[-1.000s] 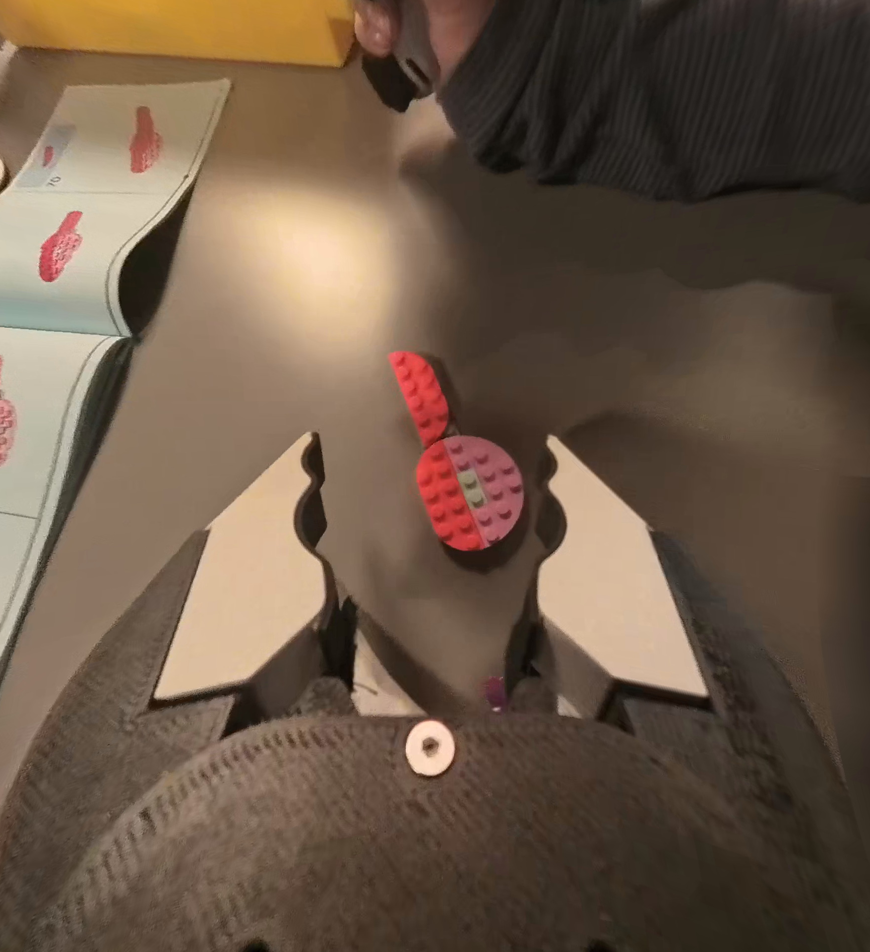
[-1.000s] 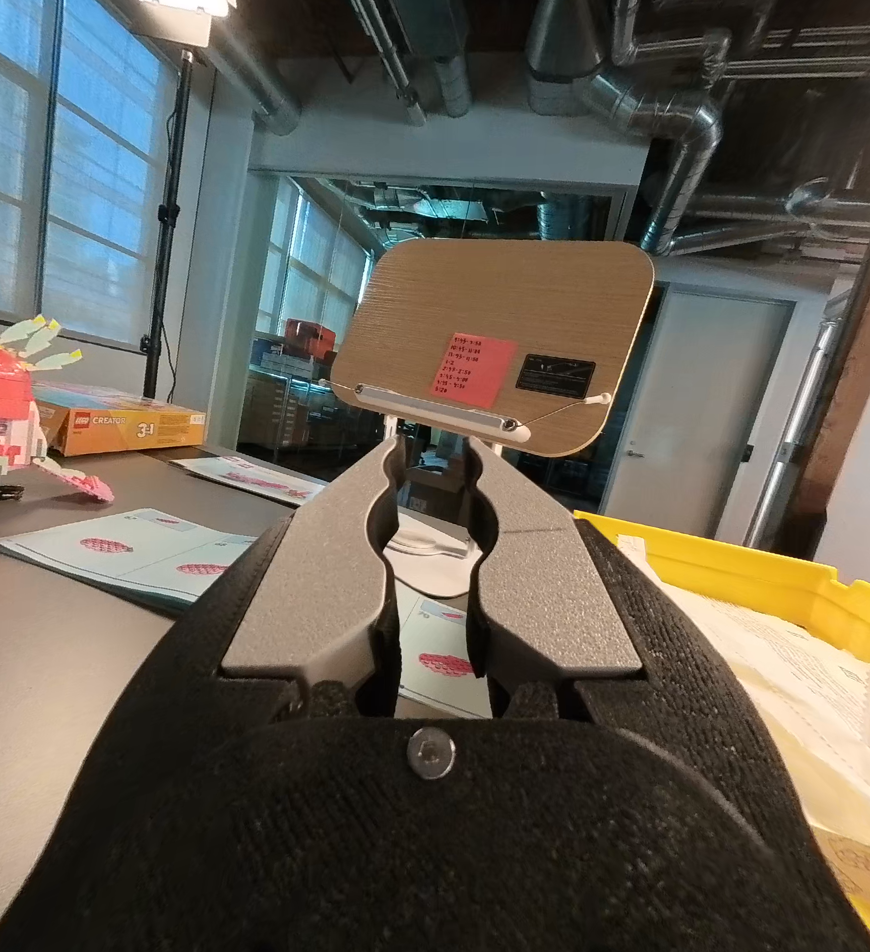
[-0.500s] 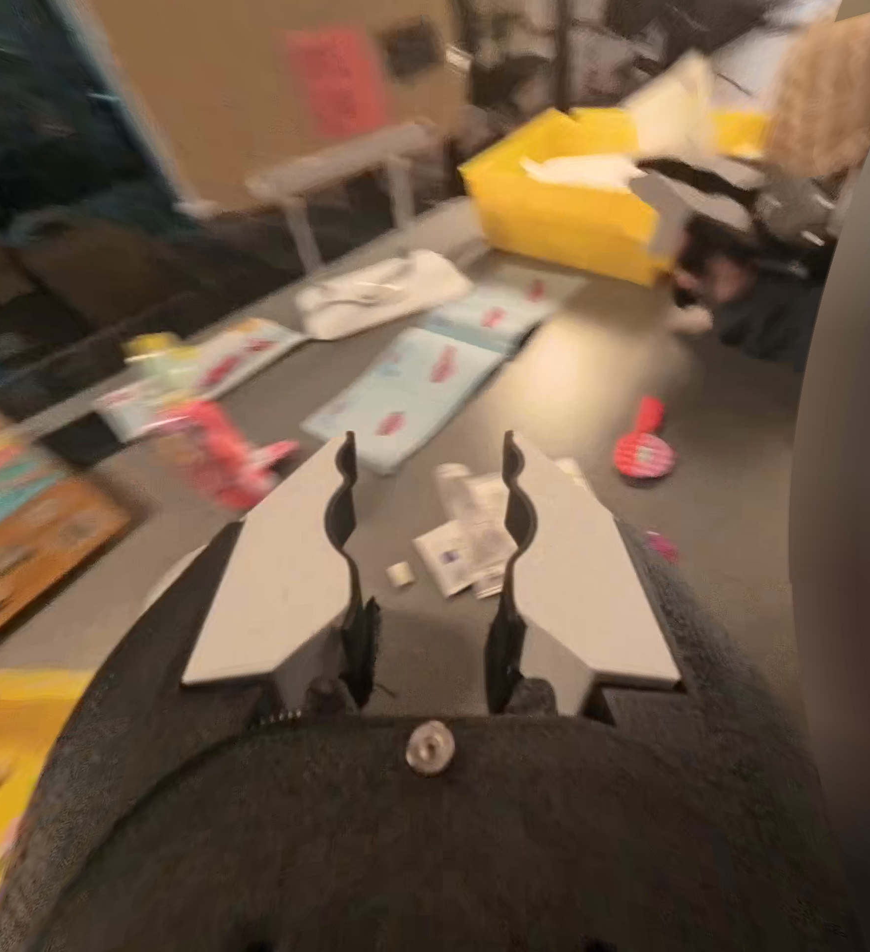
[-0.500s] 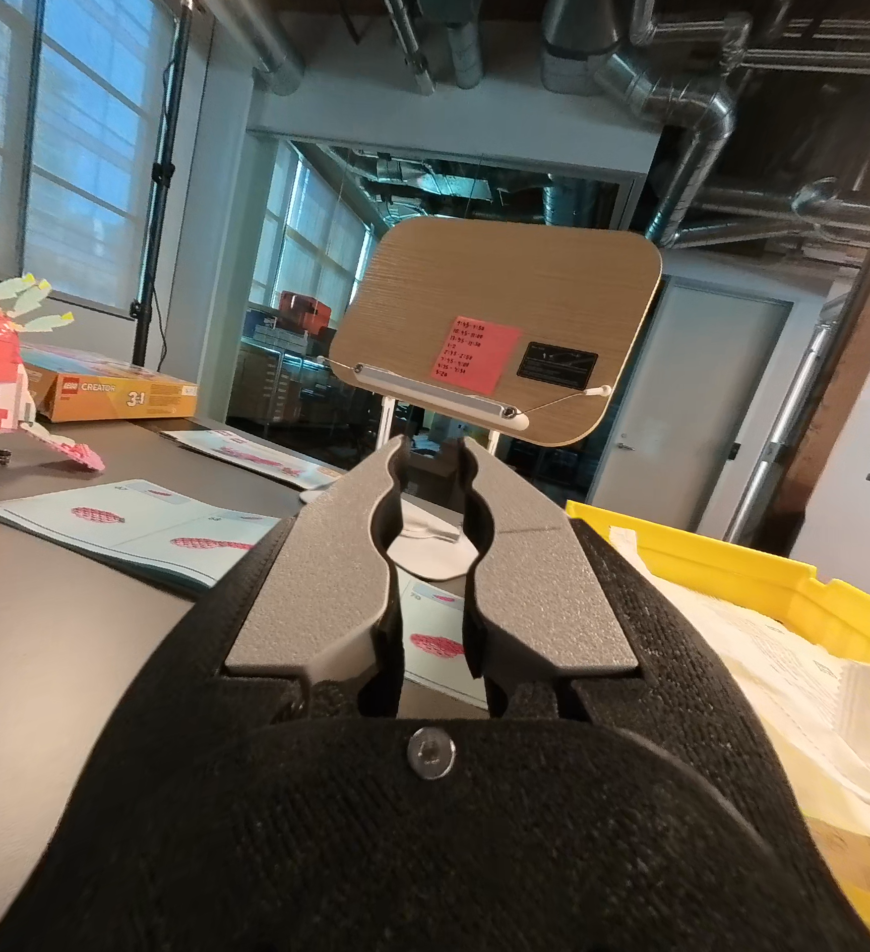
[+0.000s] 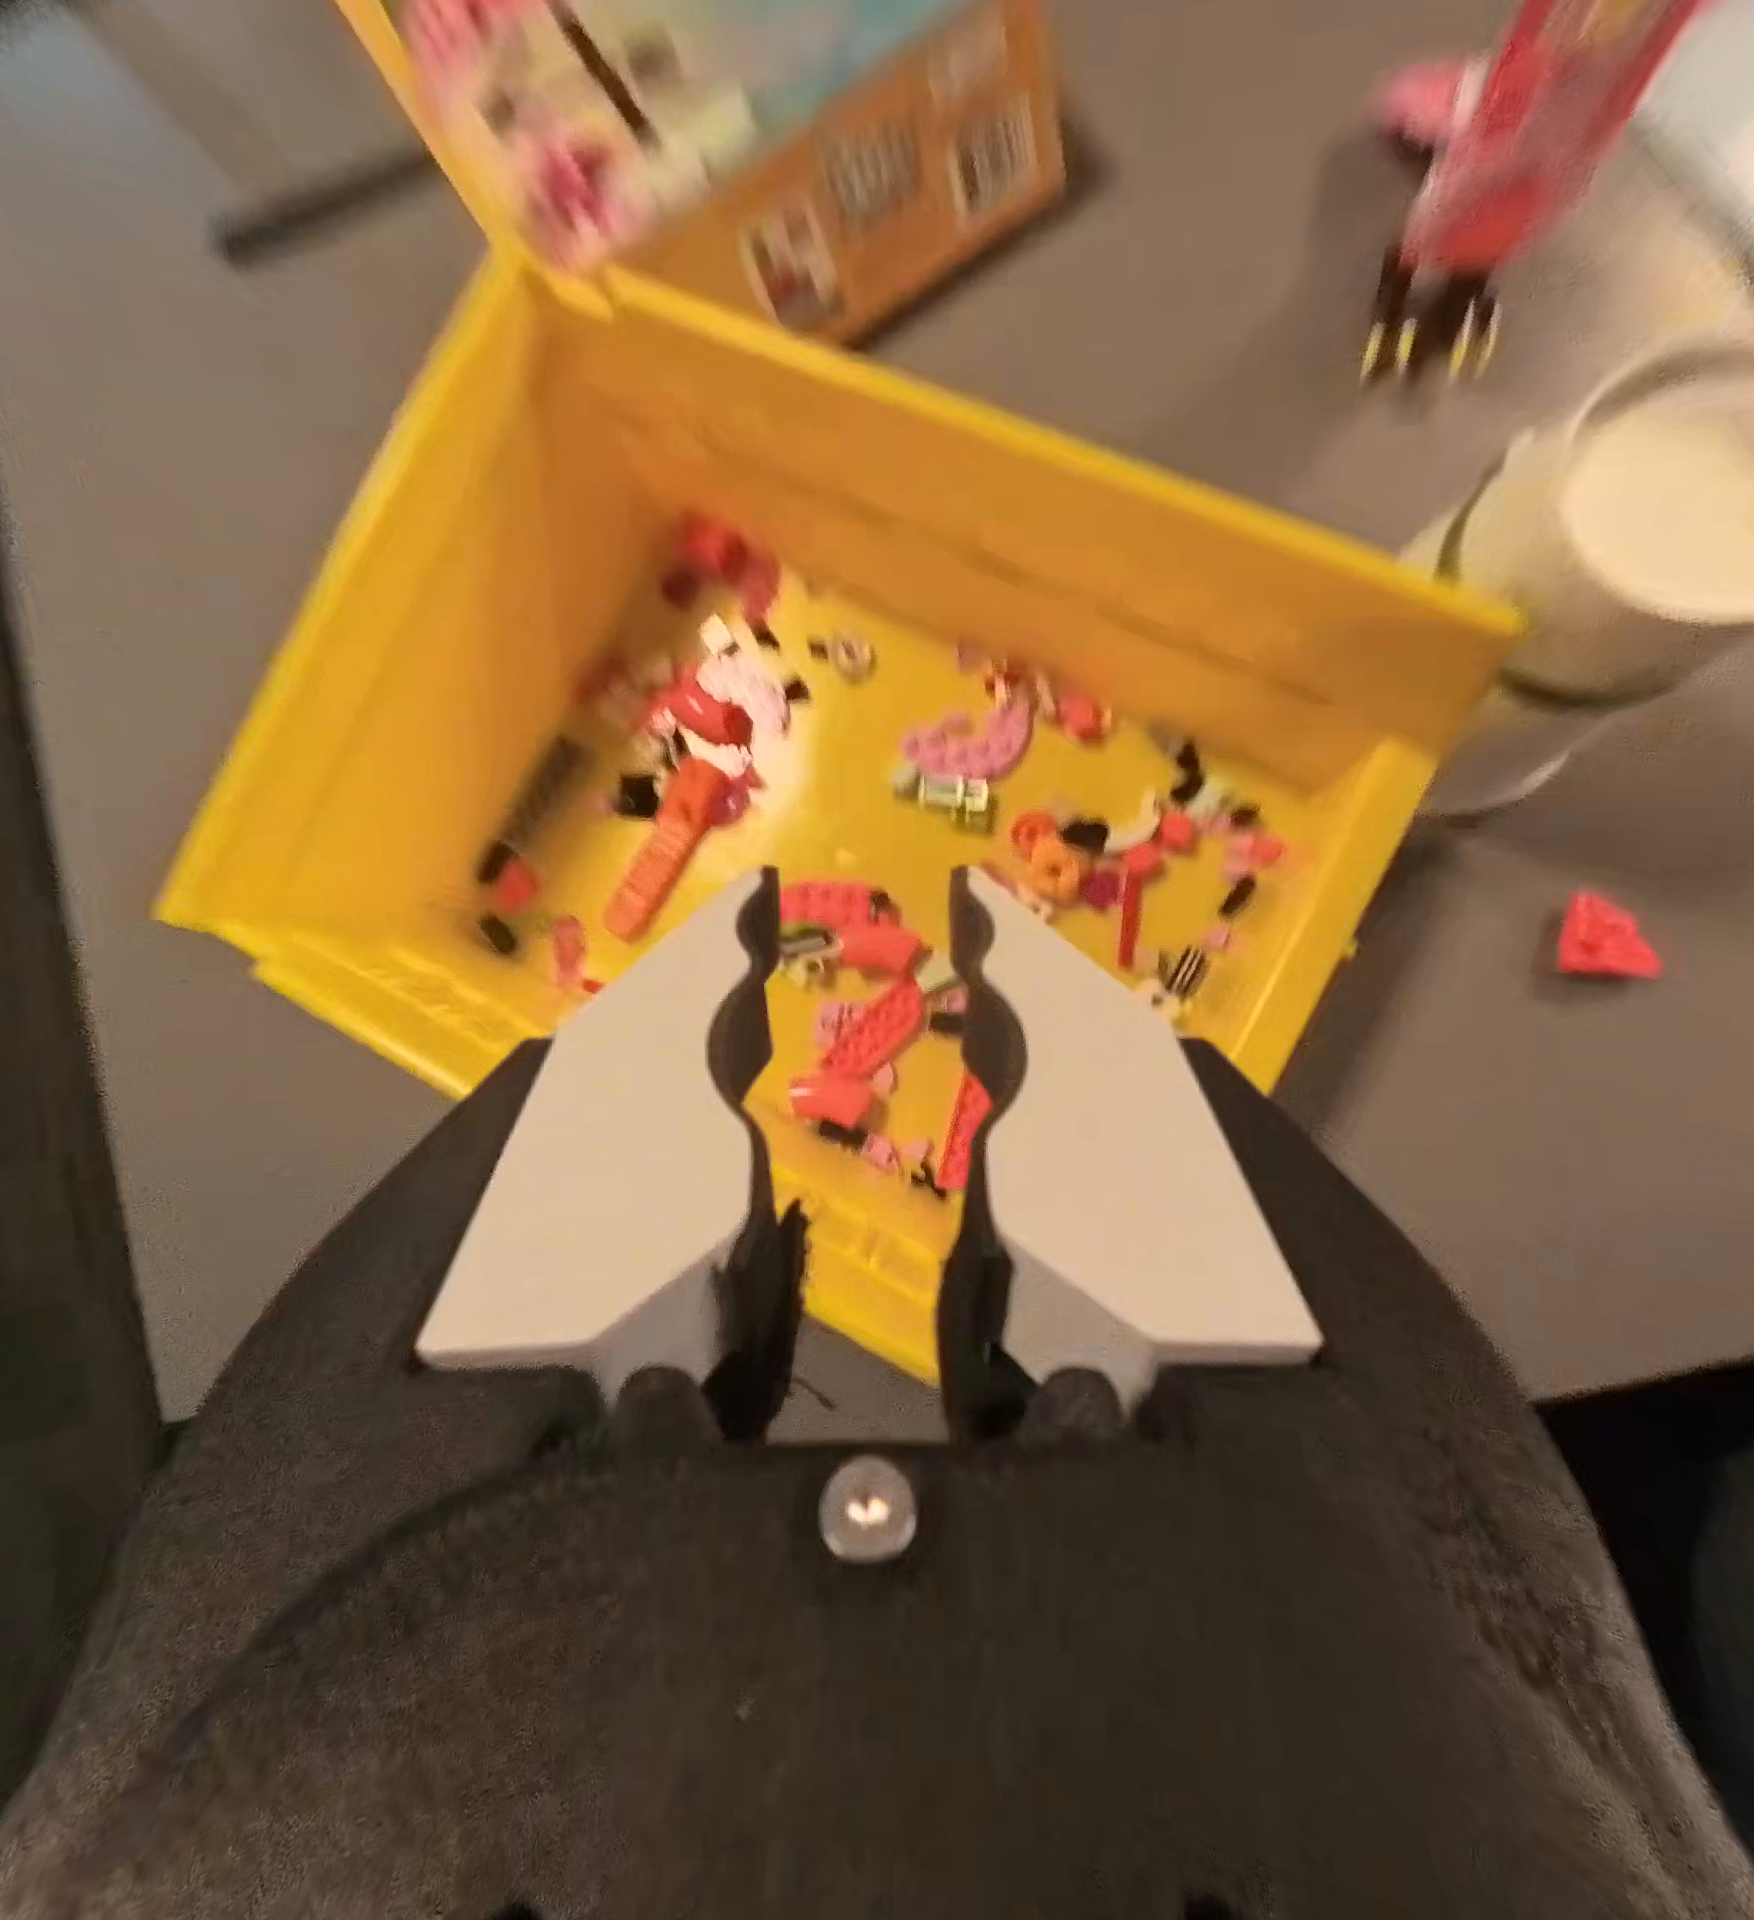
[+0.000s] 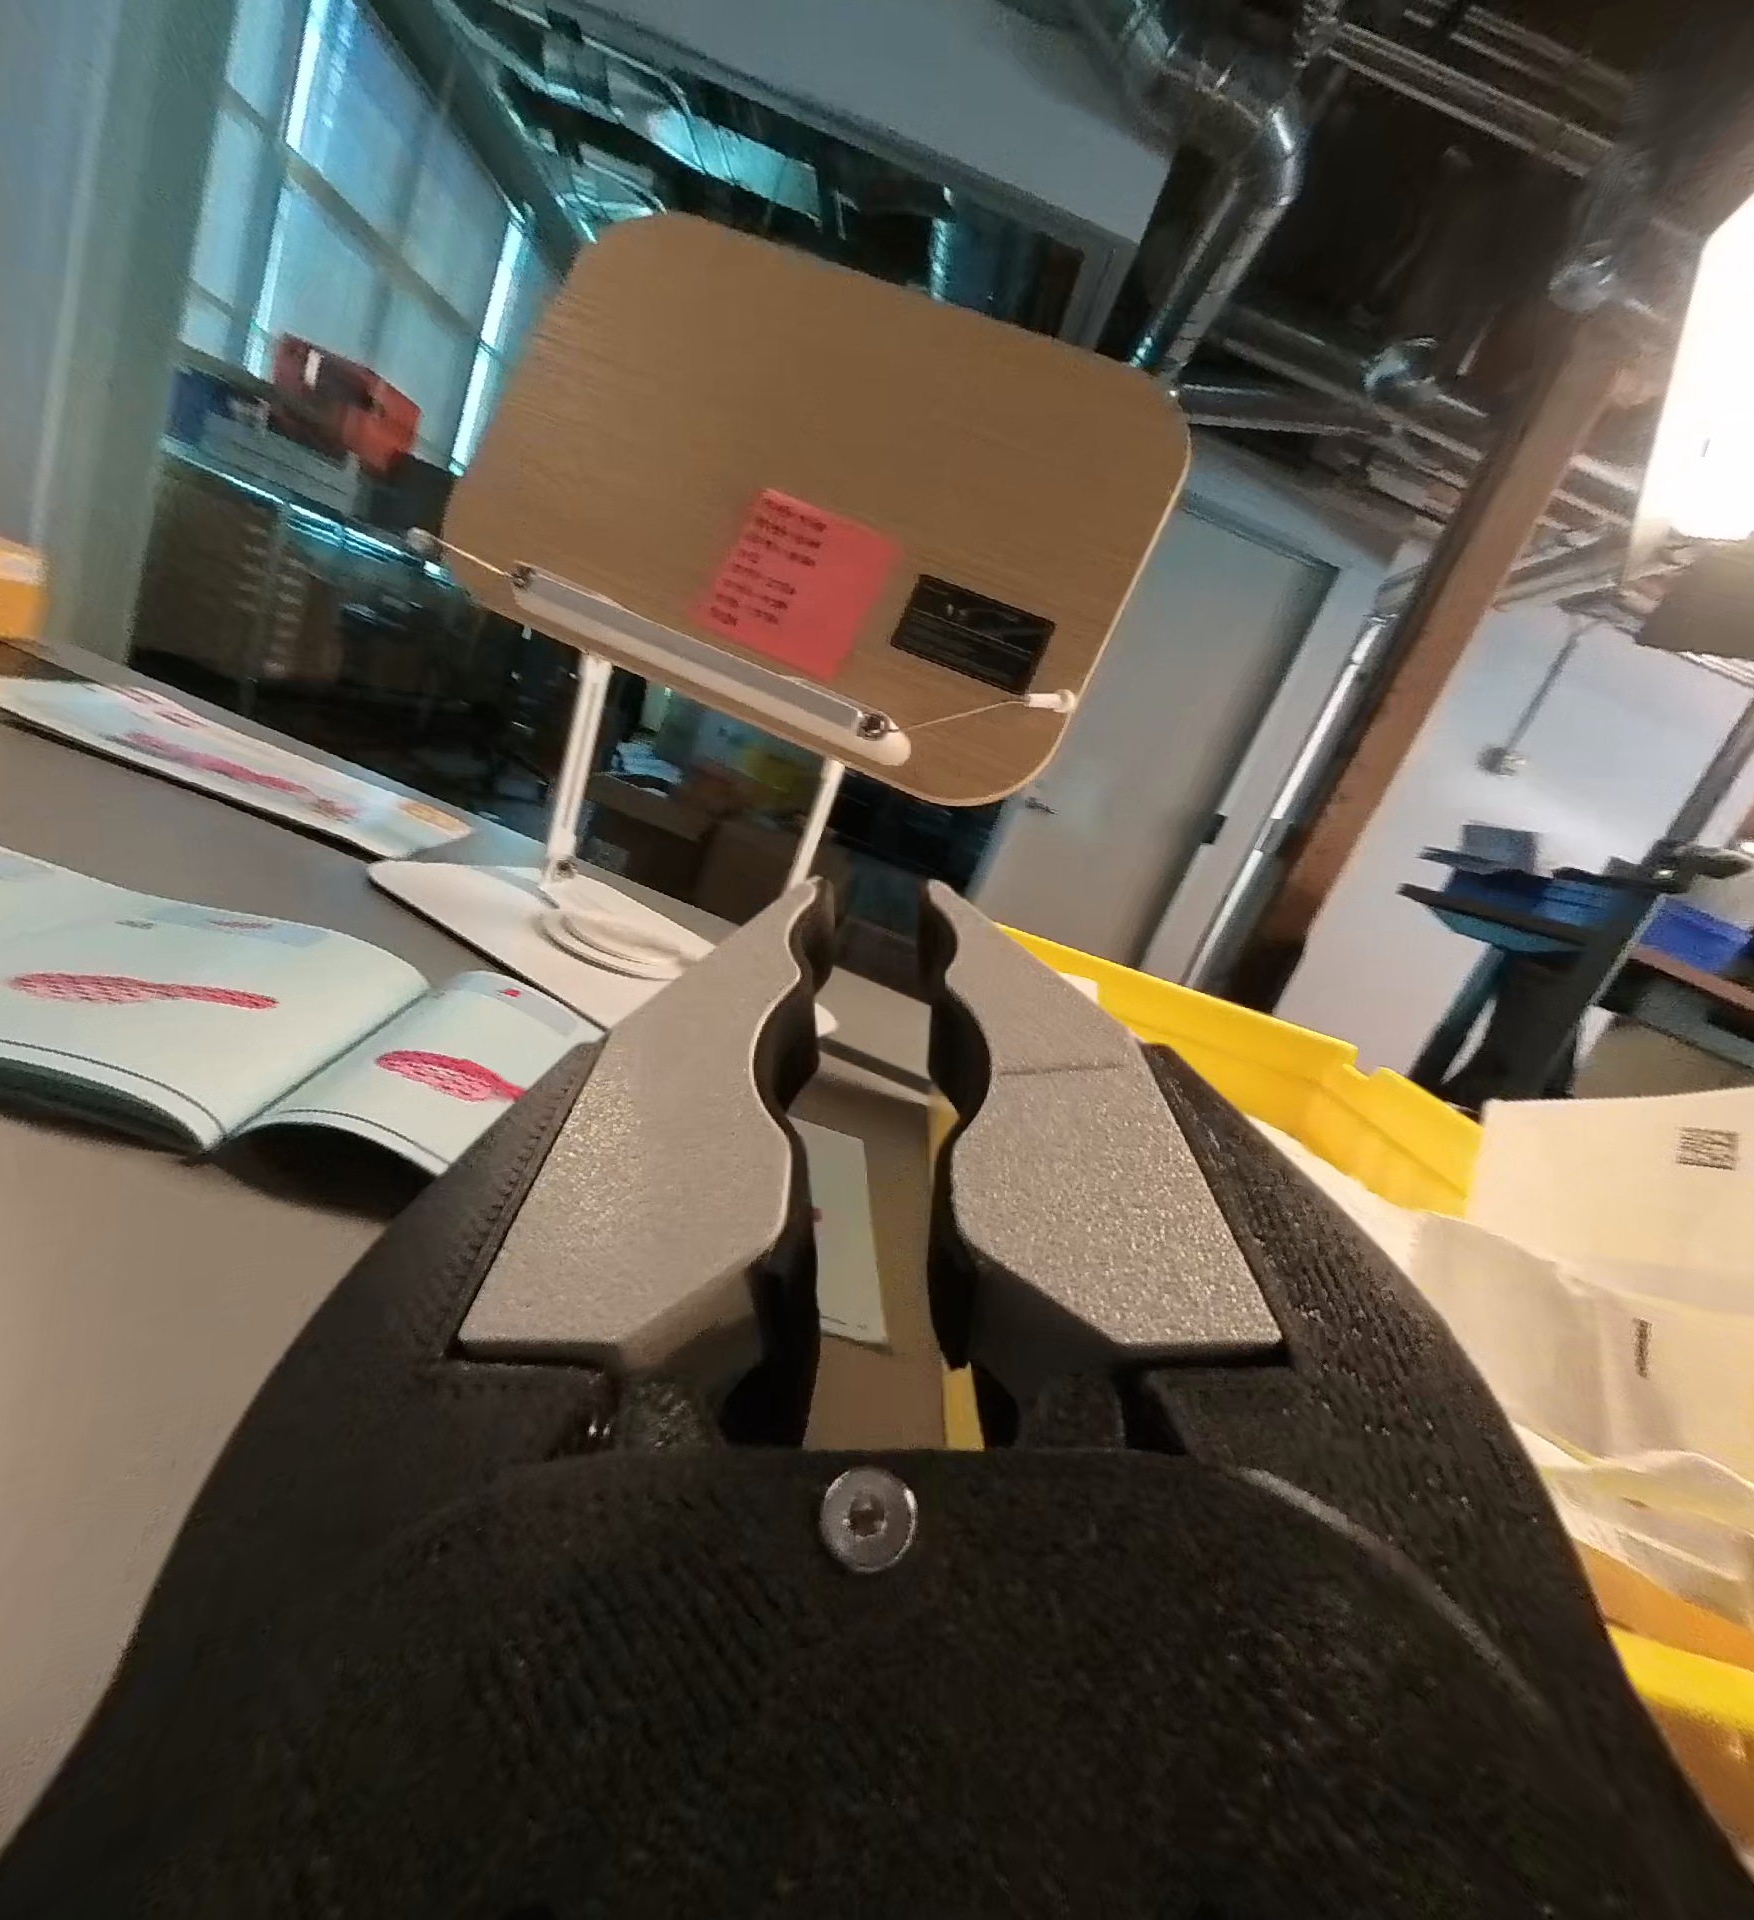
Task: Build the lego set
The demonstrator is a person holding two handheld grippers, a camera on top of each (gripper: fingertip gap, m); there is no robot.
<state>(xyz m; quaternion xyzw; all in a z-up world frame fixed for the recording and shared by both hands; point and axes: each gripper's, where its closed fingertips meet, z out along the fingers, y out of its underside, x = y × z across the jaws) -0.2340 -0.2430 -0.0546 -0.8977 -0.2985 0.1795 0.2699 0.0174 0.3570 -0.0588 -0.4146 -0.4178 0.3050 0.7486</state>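
In the left wrist view, my left gripper (image 5: 865,883) hovers over a yellow bin (image 5: 405,675) of several loose red, pink and black bricks. Its jaws stand partly open with nothing between the pads. Red plates (image 5: 868,1023) lie on the bin floor below the gap. An orange brick separator (image 5: 665,852) and a pink curved piece (image 5: 966,743) lie farther in. In the right wrist view, my right gripper (image 6: 878,899) is low over the dark table, its jaws a narrow gap apart and empty. It points at a wooden book stand (image 6: 821,561).
A red brick (image 5: 1605,940) lies on the table right of the bin, near a white round container (image 5: 1704,499). A toy box (image 5: 852,156) and a pink brick bird (image 5: 1507,135) lie beyond. An open booklet (image 6: 177,1018) and a second yellow bin (image 6: 1268,1049) holding papers (image 6: 1631,1195) flank my right gripper. Some 65 cm of space lies between my two pairs of fingers. My left tips are roughly 15 cm from the pink curved piece (image 5: 966,743). It is some 15 cm from my left tips to the orange brick separator (image 5: 665,852).
My left gripper swung away from the round red and pink plate assembly on the table to above the yellow bin, its jaws narrowing on nothing. My right gripper shifted a little and its jaws narrowed slightly.
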